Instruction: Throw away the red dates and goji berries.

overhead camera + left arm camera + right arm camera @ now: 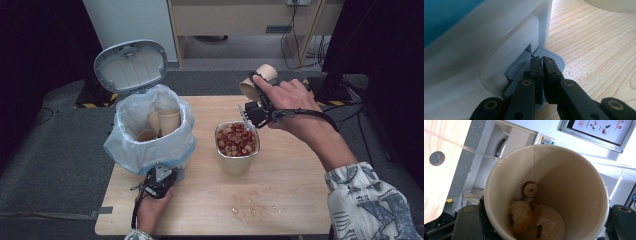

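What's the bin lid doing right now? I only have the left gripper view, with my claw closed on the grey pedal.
Observer: The lid stands fully open above the bin.
Operator: Anything inside the bin?
Observer: Used cups lie in its bag liner.
Operator: And my other hand?
Observer: The right claw is shut on a paper cup, held tilted behind the metal pot. A few fruit slices cling inside the cup.
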The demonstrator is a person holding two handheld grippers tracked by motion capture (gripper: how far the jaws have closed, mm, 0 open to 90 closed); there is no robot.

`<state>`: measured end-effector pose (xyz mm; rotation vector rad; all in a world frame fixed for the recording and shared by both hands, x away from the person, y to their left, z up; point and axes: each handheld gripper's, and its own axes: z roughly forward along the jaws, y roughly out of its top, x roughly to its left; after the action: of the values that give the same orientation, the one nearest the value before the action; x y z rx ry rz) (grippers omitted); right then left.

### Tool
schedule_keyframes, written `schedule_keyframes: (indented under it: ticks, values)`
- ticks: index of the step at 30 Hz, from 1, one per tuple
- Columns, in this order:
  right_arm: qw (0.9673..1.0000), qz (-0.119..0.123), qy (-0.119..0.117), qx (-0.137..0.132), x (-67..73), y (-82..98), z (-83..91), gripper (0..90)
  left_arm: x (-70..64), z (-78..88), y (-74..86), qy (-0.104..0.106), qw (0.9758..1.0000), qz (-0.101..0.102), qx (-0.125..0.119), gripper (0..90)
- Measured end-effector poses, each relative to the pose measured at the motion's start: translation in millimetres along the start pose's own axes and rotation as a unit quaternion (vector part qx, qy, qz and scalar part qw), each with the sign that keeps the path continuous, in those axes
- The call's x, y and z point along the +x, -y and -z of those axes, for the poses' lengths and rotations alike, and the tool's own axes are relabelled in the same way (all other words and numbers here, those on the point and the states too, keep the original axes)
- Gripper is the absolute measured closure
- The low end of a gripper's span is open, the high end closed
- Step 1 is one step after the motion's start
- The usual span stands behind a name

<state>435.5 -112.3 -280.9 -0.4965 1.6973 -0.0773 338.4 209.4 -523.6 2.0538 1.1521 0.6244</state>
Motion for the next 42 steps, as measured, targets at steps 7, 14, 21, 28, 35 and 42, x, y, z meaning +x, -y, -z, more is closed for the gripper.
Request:
schedule_keyframes:
  ticks: [7, 14, 21, 28, 35, 42]
  values:
    - [1.0, 0.004, -0.001, 0.002, 1.6, -0.2, -0.2, 31.2, -0.1, 0.0, 0.0, 0.0, 1.0, 0.0, 0.0, 85.9]
    - [1.0, 0.005, 0.001, 0.0, 0.3, -0.9, 0.5, 31.2, -0.1, 0.0, 0.0, 0.0, 1.0, -0.001, 0.0, 85.9]
    - [1.0, 0.005, 0.005, 0.0, -0.3, -0.3, 0.9, 31.2, -0.2, 0.0, 0.0, -0.001, 1.0, -0.001, 0.0, 85.9]
    - [0.9998, 0.019, 0.007, 0.004, 0.5, -2.4, 0.6, 31.2, -0.2, 0.0, 0.0, -0.001, 1.0, -0.001, 0.0, 85.9]
    - [0.9997, 0.022, 0.008, 0.005, 0.0, -2.3, 1.2, 31.2, -0.3, 0.0, 0.0, -0.001, 1.0, -0.001, 0.0, 85.9]
    - [0.9996, 0.024, 0.011, 0.008, -2.2, 0.0, 2.1, 31.2, -0.2, 0.0, 0.0, -0.001, 1.0, -0.001, 0.0, 85.9]
